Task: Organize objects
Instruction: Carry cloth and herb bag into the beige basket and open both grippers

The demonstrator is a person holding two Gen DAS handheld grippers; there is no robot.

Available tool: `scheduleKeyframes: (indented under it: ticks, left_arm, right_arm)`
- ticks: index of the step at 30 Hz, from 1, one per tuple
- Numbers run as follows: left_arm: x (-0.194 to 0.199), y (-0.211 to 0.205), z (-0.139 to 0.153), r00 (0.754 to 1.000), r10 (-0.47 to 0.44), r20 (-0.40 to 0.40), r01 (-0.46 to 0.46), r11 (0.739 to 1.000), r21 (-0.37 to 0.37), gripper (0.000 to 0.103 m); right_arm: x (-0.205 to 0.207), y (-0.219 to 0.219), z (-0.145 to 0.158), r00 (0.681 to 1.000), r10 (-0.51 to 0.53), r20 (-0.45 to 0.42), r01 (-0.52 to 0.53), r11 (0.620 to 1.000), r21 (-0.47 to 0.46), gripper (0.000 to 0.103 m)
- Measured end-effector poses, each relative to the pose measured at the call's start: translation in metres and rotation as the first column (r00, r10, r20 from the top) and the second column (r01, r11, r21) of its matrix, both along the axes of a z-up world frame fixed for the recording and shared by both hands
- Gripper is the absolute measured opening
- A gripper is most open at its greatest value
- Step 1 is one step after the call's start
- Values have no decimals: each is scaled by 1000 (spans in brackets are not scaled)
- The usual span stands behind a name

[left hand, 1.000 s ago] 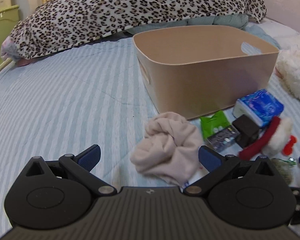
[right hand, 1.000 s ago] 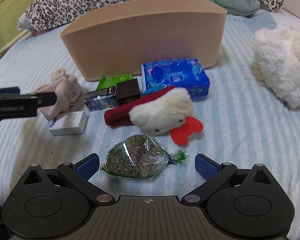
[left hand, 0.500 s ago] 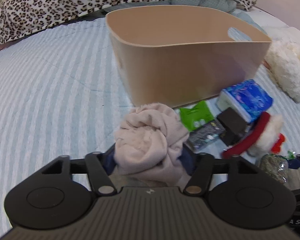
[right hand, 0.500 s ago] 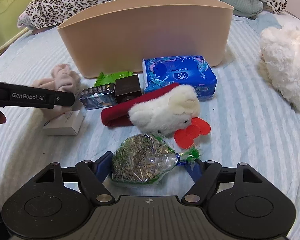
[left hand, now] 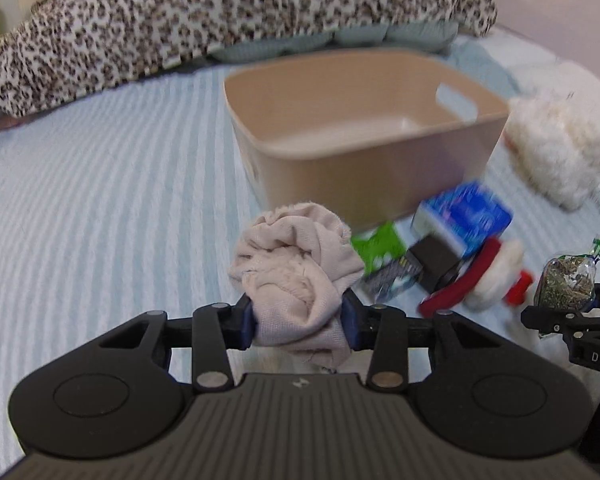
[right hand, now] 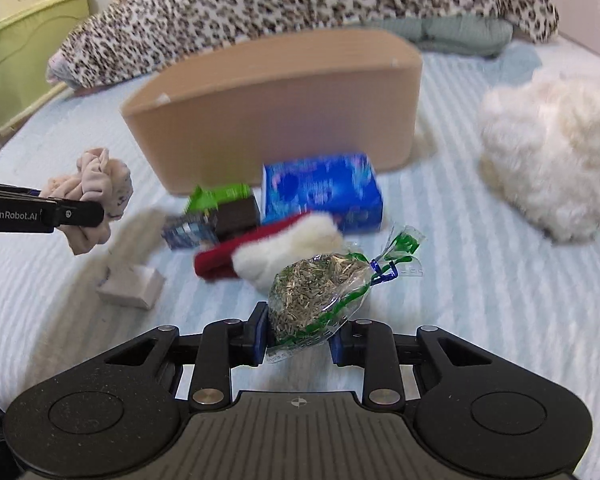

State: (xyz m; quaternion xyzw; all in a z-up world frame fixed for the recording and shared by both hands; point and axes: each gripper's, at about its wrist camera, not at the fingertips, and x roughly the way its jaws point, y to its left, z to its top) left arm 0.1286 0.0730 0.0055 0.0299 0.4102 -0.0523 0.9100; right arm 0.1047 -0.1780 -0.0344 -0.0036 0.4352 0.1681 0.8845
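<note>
My left gripper point(left hand: 298, 326) is shut on a crumpled beige cloth point(left hand: 296, 264) and holds it above the bed; the cloth also shows in the right wrist view point(right hand: 94, 196). My right gripper point(right hand: 298, 340) is shut on a clear bag of dried herbs point(right hand: 320, 292) tied with a green and blue ribbon, lifted off the bed; the bag shows at the right of the left wrist view point(left hand: 568, 284). The tan bin point(left hand: 480, 132) stands ahead, its inside bare. A blue tissue pack point(right hand: 324, 192), a red and white plush point(right hand: 276, 248), a green packet point(right hand: 220, 194) and dark boxes point(right hand: 236, 216) lie in front of the bin.
A small white box point(right hand: 130, 282) lies on the striped bedsheet left of the plush. A fluffy white toy point(right hand: 548, 160) sits to the right. A leopard-print blanket point(left hand: 220, 20) lies across the back. A green bed frame point(right hand: 24, 60) is at the far left.
Both grippers closed, the left on the beige cloth and the right on the herb bag. Both have since lifted their loads off the bed and the views have tilted up over the bin.
</note>
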Motion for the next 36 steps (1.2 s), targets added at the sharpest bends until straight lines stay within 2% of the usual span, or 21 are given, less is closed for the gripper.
scheduleKeyframes:
  ticks: [4, 9, 17, 21, 25, 31, 33, 36]
  left_arm:
    - [-4, -1, 30, 997, -9, 77, 10, 1000, -14, 44]
    - [7, -11, 62, 987, -8, 161, 14, 999, -37, 44]
    - [66, -35, 72, 981, 33, 191, -30, 999, -16, 44]
    - [104, -45, 59, 981, 73, 182, -73, 997, -8, 44]
    - [138, -49, 39, 987, 109, 122, -105, 994, -43, 44]
    - [166, -58, 6, 990, 126, 55, -128, 992, 20, 44]
    - [170, -57, -3, 990, 136, 28, -137, 990, 29, 47]
    - [169, -52, -5, 988, 151, 19, -152, 988, 22, 55]
  right_arm:
    - [4, -8, 26, 998, 13, 55, -15, 1000, 22, 28]
    - [29, -15, 64, 990, 28, 136, -34, 999, 42, 28]
    - [99, -18, 100, 975, 1, 220, -18, 997, 71, 28]
    - [133, -12, 98, 977, -3, 214, -15, 996, 84, 28]
    - [166, 0, 88, 984, 4, 179, -18, 997, 78, 28]
    - [201, 23, 59, 990, 40, 133, -39, 999, -10, 29]
    - [207, 25, 50, 993, 45, 109, -43, 999, -24, 41]
    - [207, 25, 45, 995, 42, 86, -39, 999, -35, 48]
